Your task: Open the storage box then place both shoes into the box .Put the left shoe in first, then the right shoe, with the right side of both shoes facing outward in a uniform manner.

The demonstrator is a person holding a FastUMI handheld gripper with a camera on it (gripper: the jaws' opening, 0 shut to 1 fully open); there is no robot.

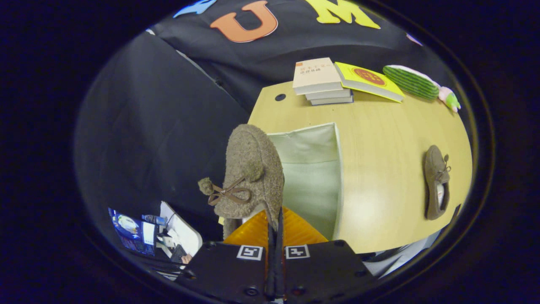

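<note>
Low in the centre of the frame, the gripper (275, 230) has its fingers pressed together, pinching the fuzzy shoe (251, 173) by its edge. Just right is the open box (314, 169). The other shoe (436, 182) lies on the table (388, 147), far right.

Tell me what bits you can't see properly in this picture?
- Gripper view: the storage box has its near left part hidden by the held shoe.
- The jaws' grip spot on that shoe is hidden behind the shoe's own edge; the gripper looks shut on it.
- The books have print too small to read.
- The second shoe is small, so its inside is unclear.
</note>
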